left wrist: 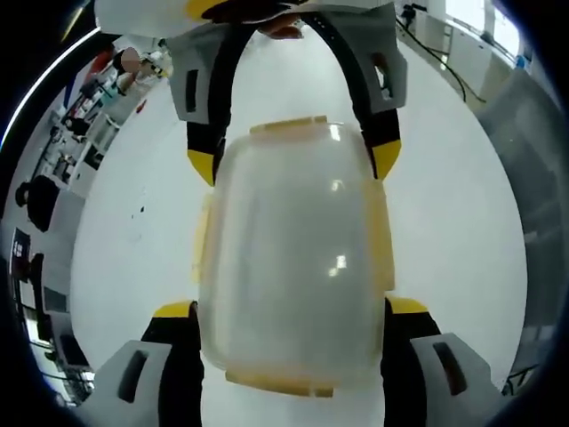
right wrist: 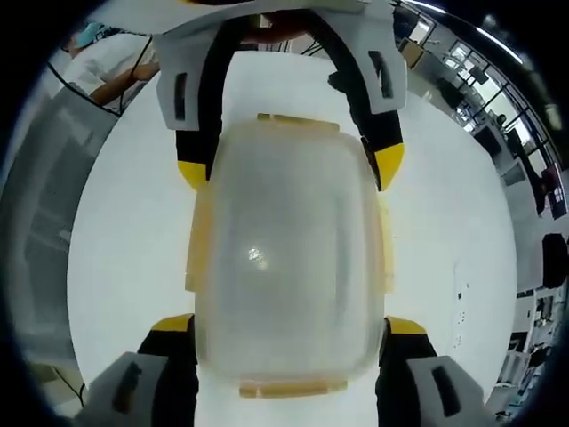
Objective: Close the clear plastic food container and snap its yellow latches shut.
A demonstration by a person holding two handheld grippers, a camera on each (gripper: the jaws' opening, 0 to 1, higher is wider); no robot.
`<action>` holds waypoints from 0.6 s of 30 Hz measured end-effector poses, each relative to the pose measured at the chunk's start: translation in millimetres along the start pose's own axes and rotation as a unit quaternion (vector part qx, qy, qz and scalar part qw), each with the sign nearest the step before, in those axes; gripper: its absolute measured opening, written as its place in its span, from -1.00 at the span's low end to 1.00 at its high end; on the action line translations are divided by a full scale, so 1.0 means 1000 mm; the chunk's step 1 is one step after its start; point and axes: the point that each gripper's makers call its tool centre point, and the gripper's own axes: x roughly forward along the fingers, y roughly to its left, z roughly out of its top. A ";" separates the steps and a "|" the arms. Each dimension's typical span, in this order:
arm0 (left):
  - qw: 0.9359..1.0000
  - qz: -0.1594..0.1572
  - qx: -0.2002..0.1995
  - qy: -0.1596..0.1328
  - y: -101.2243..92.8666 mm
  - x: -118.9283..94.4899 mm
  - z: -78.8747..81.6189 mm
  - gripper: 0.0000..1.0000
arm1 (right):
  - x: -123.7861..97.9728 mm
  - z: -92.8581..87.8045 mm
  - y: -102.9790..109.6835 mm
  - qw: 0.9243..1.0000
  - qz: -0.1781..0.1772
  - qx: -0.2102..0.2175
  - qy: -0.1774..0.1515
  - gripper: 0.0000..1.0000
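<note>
Container, clear with lid on, lies on white table between both tools. Left gripper: jaws wide, straddling its near end, contact unclear. Right gripper: same at the opposite end, jaws wide. Yellow latches line the edges
</note>
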 end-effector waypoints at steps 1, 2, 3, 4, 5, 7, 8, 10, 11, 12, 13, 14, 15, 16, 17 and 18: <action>1.000 0.000 0.001 0.000 0.000 0.000 0.000 0.62 | 0.001 0.000 -0.001 1.000 0.000 0.002 0.001 0.67; 1.000 -0.001 0.002 0.000 0.000 0.000 0.000 0.62 | 0.001 0.000 -0.001 1.000 0.000 0.003 0.001 0.67; 1.000 -0.001 0.004 0.001 0.001 0.000 -0.001 0.62 | 0.001 0.000 -0.001 1.000 -0.001 0.005 0.000 0.67; 1.000 -0.001 0.005 0.001 0.001 0.000 0.000 0.62 | 0.000 0.000 0.000 1.000 -0.001 0.005 0.000 0.67; 1.000 -0.001 0.004 0.001 0.001 0.000 0.000 0.62 | 0.000 0.001 0.000 1.000 -0.001 0.005 0.000 0.67; 1.000 -0.001 0.006 0.001 0.001 0.000 0.000 0.62 | 0.000 0.000 -0.001 1.000 -0.002 0.007 -0.003 0.67; 1.000 -0.002 0.008 0.000 0.001 0.000 0.000 0.62 | -0.001 0.001 0.000 1.000 -0.002 0.008 -0.005 0.67; 1.000 -0.003 0.008 -0.004 0.002 -0.002 0.000 0.61 | -0.001 0.001 0.000 1.000 -0.006 0.007 -0.009 0.67; 1.000 -0.004 0.010 -0.006 0.002 -0.003 0.000 0.61 | -0.002 0.001 -0.001 1.000 -0.009 0.005 -0.013 0.67; 1.000 -0.004 0.006 -0.011 0.002 -0.004 0.000 0.60 | -0.002 0.002 -0.002 1.000 -0.015 0.004 -0.021 0.67; 1.000 -0.003 0.005 -0.011 0.003 -0.006 0.000 0.59 | -0.003 0.001 -0.002 1.000 -0.018 0.003 -0.023 0.68; 1.000 -0.002 0.002 -0.012 0.003 -0.007 -0.001 0.59 | -0.003 0.000 -0.001 1.000 -0.019 0.003 -0.021 0.70; 1.000 -0.002 -0.001 -0.012 0.003 -0.008 -0.002 0.60 | -0.004 -0.003 0.000 1.000 -0.023 0.002 -0.019 0.72; 1.000 -0.001 -0.003 -0.013 0.002 -0.009 -0.002 0.62 | -0.005 -0.004 -0.001 0.999 -0.025 0.003 -0.020 0.73; 1.000 0.001 -0.005 -0.015 0.002 -0.009 -0.002 0.66 | -0.006 -0.006 -0.001 0.999 -0.027 0.005 -0.021 0.73; 1.000 0.002 -0.005 -0.016 0.002 -0.010 -0.003 0.68 | -0.007 -0.007 -0.001 0.999 -0.029 0.008 -0.023 0.75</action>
